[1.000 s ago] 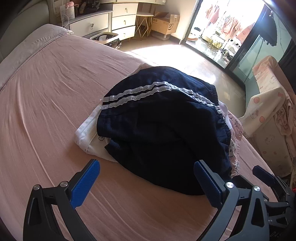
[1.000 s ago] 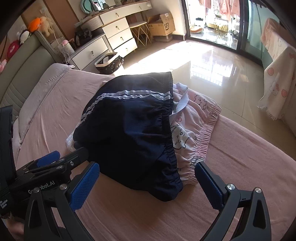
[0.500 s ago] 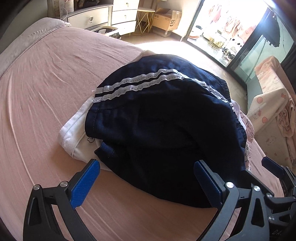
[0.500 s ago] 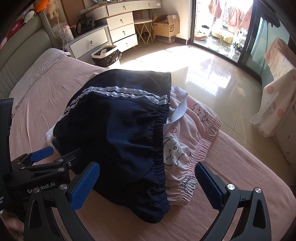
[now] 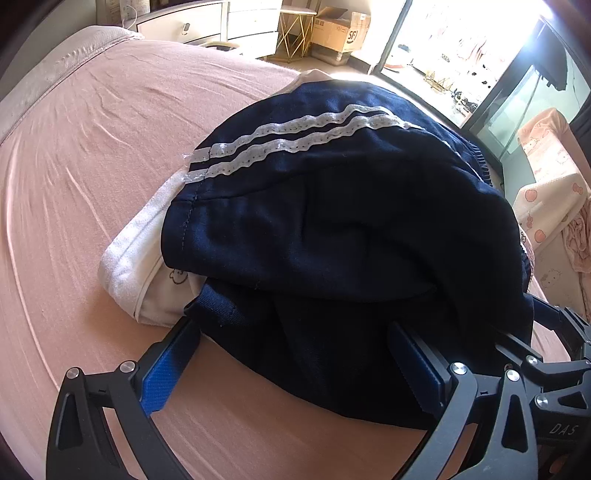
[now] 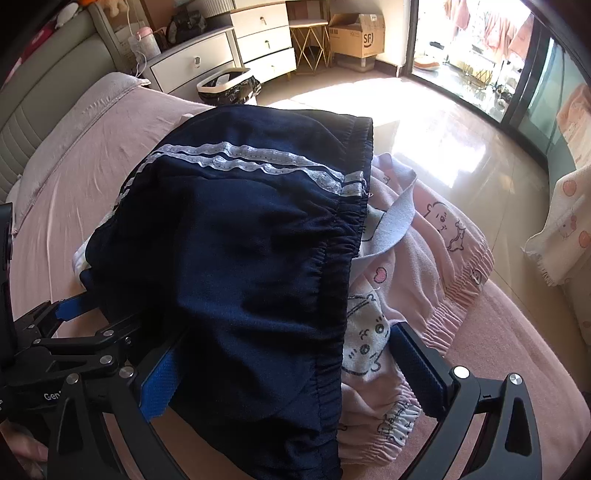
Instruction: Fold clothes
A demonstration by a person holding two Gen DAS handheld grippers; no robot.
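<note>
Folded navy shorts (image 5: 332, 229) (image 6: 243, 266) with two white lace stripes lie on top of a stack on the pink bed. Under them a white garment (image 5: 147, 254) sticks out on one side and pink cartoon-print shorts (image 6: 424, 280) on the other. My left gripper (image 5: 295, 339) is open, its blue pads at the near edge of the navy shorts, the cloth lying between them. My right gripper (image 6: 284, 354) is open too, straddling the navy waistband and the pink shorts' hem. The left gripper's frame (image 6: 74, 332) shows at lower left in the right wrist view.
The pink bed sheet (image 5: 92, 166) stretches away to the left. Beyond the bed are a white dresser (image 6: 207, 62), a laundry basket (image 6: 229, 85), a cardboard box (image 6: 354, 33) and a sunlit tiled floor (image 6: 443, 147). A pink printed towel (image 5: 546, 206) hangs at right.
Both grippers have moved forward to the stack; the near edge of the navy shorts now lies between the pads of each. Both stayed open.
</note>
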